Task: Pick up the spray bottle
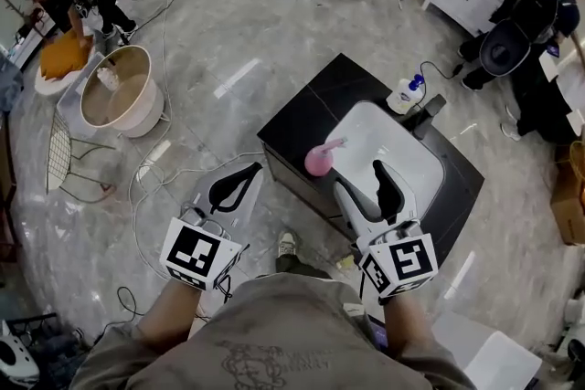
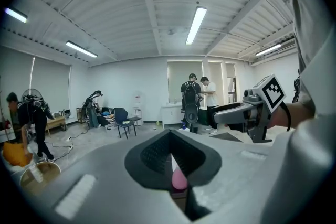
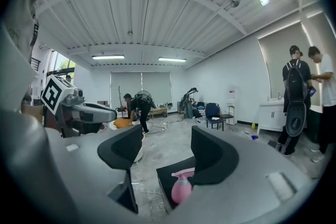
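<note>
We're at the approach here: the pink spray bottle [image 1: 318, 160] stands untouched on the black table [image 1: 320, 96]. Right gripper [image 3: 166, 147] is spread wide just short of it, left gripper [image 2: 171, 147] pressed together and idle. Next we'd need to reach in and pinch its neck.

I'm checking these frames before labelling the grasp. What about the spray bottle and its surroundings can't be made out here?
- Base of the spray bottle: right gripper view, hidden by the body of the right gripper.
- Most of the bottle: left gripper view, hidden behind the closed jaws of the left gripper; only a pink sliver shows.
- Label on the pump bottle: head view, too small to read.
</note>
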The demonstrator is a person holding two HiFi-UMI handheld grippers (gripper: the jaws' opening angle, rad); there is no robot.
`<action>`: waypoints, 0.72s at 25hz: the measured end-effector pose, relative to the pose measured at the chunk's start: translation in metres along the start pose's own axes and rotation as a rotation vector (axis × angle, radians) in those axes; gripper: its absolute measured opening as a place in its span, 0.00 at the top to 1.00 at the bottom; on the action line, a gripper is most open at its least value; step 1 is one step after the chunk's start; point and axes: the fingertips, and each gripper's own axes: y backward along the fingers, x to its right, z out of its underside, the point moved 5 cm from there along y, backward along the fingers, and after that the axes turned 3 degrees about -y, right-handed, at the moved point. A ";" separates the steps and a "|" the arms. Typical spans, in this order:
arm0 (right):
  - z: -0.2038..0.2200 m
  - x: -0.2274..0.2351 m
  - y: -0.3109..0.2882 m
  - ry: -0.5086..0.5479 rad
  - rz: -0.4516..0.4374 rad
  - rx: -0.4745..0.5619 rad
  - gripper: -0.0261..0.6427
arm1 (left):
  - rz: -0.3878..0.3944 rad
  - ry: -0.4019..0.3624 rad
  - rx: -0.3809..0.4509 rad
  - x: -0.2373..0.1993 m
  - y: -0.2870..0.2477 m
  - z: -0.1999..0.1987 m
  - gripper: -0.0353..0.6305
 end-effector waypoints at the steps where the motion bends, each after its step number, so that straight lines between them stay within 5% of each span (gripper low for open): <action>1: -0.002 0.008 -0.007 0.005 0.002 0.000 0.50 | 0.002 -0.003 -0.001 -0.004 -0.009 -0.001 0.95; 18: 0.000 0.067 -0.036 -0.023 0.043 0.002 0.49 | 0.076 -0.060 -0.023 -0.021 -0.087 -0.021 0.95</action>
